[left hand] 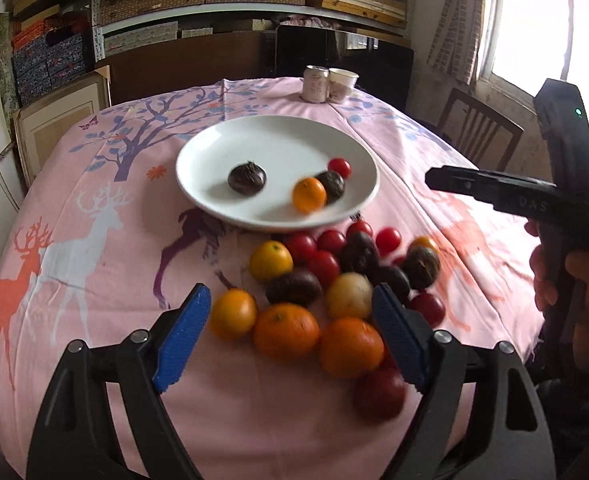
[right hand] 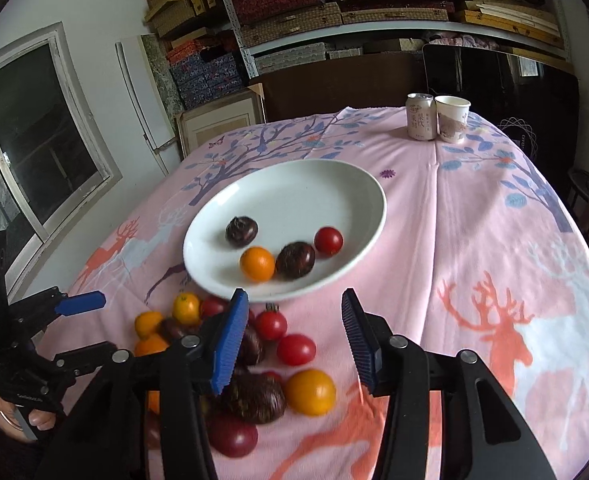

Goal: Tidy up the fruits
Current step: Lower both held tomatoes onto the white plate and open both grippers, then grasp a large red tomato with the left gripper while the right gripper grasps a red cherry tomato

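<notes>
While both grippers hung above the pink tabletop [right hand: 474, 208], the loose fruit pile [left hand: 326, 280] lay just in front of the white plate [left hand: 230, 148], on the near side of its rim. The left gripper [left hand: 290, 332] had its jaws spread wide and held nothing; two oranges [left hand: 286, 330] sat directly between its blue pads, so this hand seemed the nearer one for the next pick. The right gripper [right hand: 294, 340] was also released and empty, and it pointed toward the plate edge, with the pile lying below and to its left. On the plate already rested two dark chestnuts [right hand: 241, 231], one small orange [right hand: 257, 263] and one cherry tomato [right hand: 328, 241].
</notes>
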The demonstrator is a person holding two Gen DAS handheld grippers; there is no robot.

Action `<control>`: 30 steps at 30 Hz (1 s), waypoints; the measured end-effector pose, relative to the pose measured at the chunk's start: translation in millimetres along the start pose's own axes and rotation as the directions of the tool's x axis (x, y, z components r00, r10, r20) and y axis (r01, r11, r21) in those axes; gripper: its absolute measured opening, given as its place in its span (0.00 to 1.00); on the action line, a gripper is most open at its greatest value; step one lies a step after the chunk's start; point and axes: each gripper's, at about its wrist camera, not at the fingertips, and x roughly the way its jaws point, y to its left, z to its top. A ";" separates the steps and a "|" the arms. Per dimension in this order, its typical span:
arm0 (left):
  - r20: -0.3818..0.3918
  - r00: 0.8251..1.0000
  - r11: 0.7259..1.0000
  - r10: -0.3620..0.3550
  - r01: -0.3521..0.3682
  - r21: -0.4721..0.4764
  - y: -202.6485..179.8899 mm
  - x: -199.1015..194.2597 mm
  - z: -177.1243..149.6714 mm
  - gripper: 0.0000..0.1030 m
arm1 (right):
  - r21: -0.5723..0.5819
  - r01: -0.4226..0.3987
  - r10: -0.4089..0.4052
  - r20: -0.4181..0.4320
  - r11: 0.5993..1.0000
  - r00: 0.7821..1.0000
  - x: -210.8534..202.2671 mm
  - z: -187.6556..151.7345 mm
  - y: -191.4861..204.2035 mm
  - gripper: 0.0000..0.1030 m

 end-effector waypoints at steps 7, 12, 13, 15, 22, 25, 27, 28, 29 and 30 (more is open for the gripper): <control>-0.061 0.998 0.999 -0.010 0.013 0.052 -41.1 2.2 -61.5 0.69 | 0.049 0.015 -0.013 -0.037 0.999 0.999 -14.2 -49.9 -2.1 0.47; -0.104 0.995 1.000 0.004 -0.002 0.022 -48.1 25.3 -74.5 0.52 | 0.040 0.000 0.002 -0.054 0.999 0.999 -20.1 -67.0 6.0 0.47; -0.097 0.995 1.000 0.003 0.000 0.030 -52.0 25.1 -73.6 0.45 | 0.039 -0.006 0.008 -0.059 0.999 0.998 -21.3 -70.4 7.1 0.47; -0.086 0.996 0.999 0.009 -0.006 0.040 -57.8 23.8 -72.0 0.36 | 0.034 -0.018 0.020 -0.063 0.999 0.998 -23.5 -76.2 10.1 0.47; -0.069 0.998 1.000 -0.016 0.016 -0.003 -51.0 11.4 -73.5 0.36 | -0.030 -0.088 0.084 -0.097 0.996 0.992 -14.3 -89.1 30.5 0.47; -0.054 0.999 1.000 -0.005 0.005 -0.010 -46.7 1.1 -74.1 0.36 | -0.037 -0.105 0.100 -0.110 0.994 0.989 -3.8 -87.7 38.9 0.47; -0.051 0.999 1.000 -0.005 0.004 -0.023 -41.0 -3.8 -74.2 0.36 | -0.023 -0.117 0.113 -0.124 0.993 0.986 4.9 -86.4 41.1 0.47; -0.050 0.999 1.000 -0.002 0.000 -0.029 -38.3 -5.8 -74.5 0.36 | -0.014 -0.118 0.115 -0.131 0.993 0.985 8.7 -85.8 40.9 0.47; -0.048 0.999 0.999 0.002 -0.004 -0.034 -35.7 -7.4 -74.6 0.36 | -0.003 -0.120 0.118 -0.137 0.993 0.984 12.5 -86.1 40.3 0.47; -0.046 0.999 0.999 0.007 -0.008 -0.037 -33.9 -8.6 -75.2 0.36 | 0.007 -0.128 0.127 -0.143 0.992 0.982 15.6 -87.0 39.3 0.48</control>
